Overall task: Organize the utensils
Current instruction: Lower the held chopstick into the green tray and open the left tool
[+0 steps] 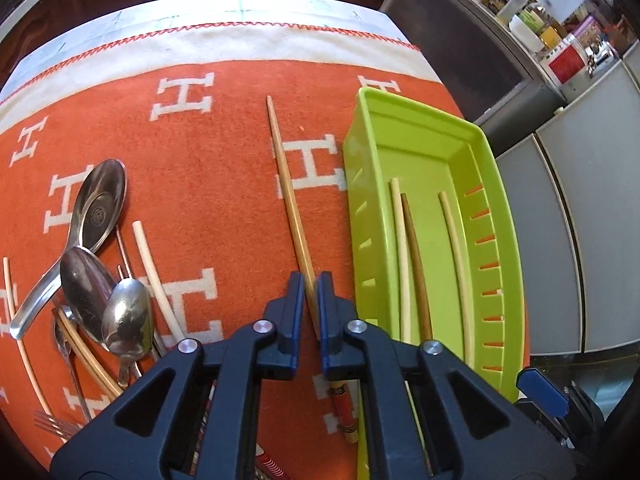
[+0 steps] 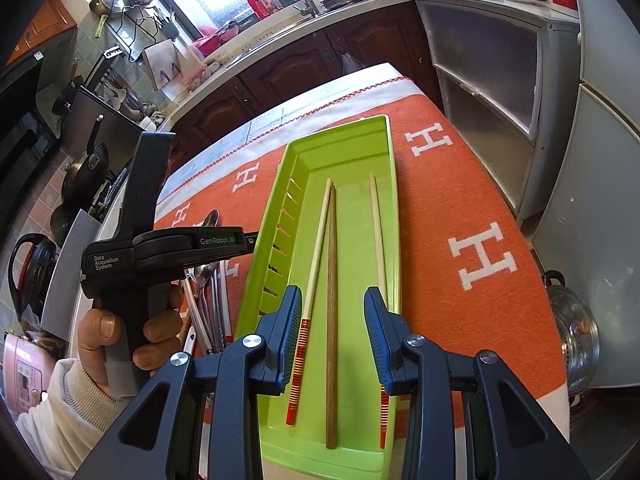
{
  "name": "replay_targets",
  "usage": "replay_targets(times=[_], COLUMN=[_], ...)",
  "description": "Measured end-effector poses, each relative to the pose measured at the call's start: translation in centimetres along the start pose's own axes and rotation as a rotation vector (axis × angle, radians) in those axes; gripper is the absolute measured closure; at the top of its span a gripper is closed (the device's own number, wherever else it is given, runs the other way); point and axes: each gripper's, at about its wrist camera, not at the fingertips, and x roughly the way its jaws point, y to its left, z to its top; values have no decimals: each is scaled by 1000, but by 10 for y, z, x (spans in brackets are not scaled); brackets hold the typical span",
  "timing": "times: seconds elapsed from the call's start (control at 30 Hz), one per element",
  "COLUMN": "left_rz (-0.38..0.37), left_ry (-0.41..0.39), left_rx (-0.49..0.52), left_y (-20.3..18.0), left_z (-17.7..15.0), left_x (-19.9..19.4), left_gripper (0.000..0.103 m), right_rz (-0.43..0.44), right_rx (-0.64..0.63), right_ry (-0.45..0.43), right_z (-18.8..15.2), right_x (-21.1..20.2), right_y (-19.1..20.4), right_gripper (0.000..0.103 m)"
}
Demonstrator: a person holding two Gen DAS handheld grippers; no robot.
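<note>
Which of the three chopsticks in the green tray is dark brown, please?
The middle chopstick in the green tray; the two flanking it are pale with red-striped ends.

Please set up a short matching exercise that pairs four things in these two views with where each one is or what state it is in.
Things:
1. left hand-held gripper
2. right hand-held gripper
3. dark brown chopstick
4. spoons

Places or states:
A. lying in the green tray between two pale chopsticks
B. piled on the orange cloth, left of the tray
C. shut on a tan chopstick
D. open above the tray

Pairs: 1-C, 2-D, 3-A, 4-B
</note>
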Motion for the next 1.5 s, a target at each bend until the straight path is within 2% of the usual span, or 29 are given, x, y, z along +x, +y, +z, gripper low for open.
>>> replay_targets(times=[0.3, 0.6, 0.9, 1.0, 1.1, 1.27, 1.5], left_rz=[-30, 13, -5, -14, -54, -91, -44], left_ry=[9, 3, -44, -48, -56, -53, -9], left_rx=[-22, -46, -85, -74, -49, -9, 52], left_y=[7, 14, 20, 12, -5, -36, -58], left_z=[-1, -14, -28, -34, -40, -48, -63], left_x=[0, -11, -63, -83, -104, -118, -108], left_gripper=[97, 99, 99, 99, 99, 99, 99], right_rz=[-4, -4, 6, 6, 3, -20, -53], right_rx=[3, 5, 4, 8, 15, 25, 4], right_ry=[5, 0, -20, -29, -38, -56, -83], right_z=[1, 0, -2, -2, -2, -2, -8], right_x=[2, 1, -8, -14, -20, -35, -55], right_y=[0, 1, 3, 3, 3, 1, 3], right_gripper=[70, 70, 70, 70, 70, 70, 69])
